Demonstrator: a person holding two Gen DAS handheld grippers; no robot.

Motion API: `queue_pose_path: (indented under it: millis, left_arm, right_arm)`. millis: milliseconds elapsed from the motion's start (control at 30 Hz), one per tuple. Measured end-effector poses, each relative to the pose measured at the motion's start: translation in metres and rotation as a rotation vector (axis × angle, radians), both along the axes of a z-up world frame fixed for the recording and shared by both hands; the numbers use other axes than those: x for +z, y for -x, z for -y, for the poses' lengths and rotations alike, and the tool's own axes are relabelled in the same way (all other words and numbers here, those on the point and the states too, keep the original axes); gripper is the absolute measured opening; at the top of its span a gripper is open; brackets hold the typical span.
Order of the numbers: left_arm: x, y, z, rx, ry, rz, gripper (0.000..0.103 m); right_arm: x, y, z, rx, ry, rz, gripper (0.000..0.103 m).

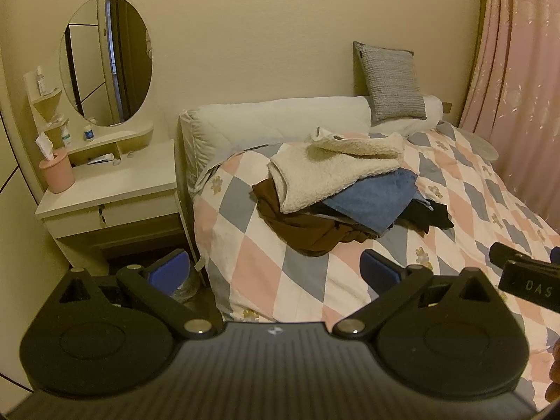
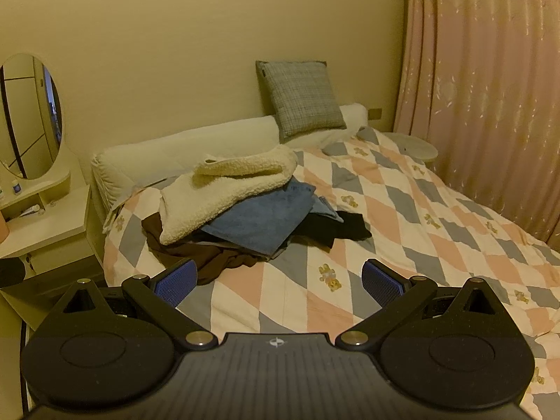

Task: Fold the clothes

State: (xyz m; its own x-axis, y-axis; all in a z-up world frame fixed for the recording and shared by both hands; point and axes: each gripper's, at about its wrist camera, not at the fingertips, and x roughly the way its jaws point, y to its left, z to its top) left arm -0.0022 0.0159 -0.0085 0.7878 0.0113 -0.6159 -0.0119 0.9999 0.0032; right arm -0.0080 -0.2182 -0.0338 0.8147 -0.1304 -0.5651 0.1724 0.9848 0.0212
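The left gripper (image 1: 274, 267) and right gripper (image 2: 279, 281) are both spread wide and empty, held above the pink, grey and white diamond-patterned quilt (image 2: 402, 210). The heap of clothes (image 2: 245, 210), cream fleece on blue, brown and black garments, lies well ahead of both. A pink cylindrical holder (image 1: 57, 171) apparently contains tissues.

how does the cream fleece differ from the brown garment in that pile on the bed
The cream fleece is pale, nubbly and sits on top of the pile; the brown garment is dark, smooth and lies at the bottom, crumpled toward the near edge. Both rest unfolded on the checked quilt.
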Motion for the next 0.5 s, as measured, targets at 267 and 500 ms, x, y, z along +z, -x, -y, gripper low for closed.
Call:
queue_pose_path:
  millis: [267,500]
  left_arm:
    - [-0.0031,0.0016,-0.0059,0.013,0.002,0.003,0.103]
    - [-0.0039,0.0007,-0.0028,0.024,0.001,0.0,0.103]
  right_arm:
    - [-0.0031,-0.0027,-0.0028,0.006,-0.011,-0.002,0.103]
    - [-0.0058,-0.0055,-0.0032,0.018,-0.019,-0.005,0.103]
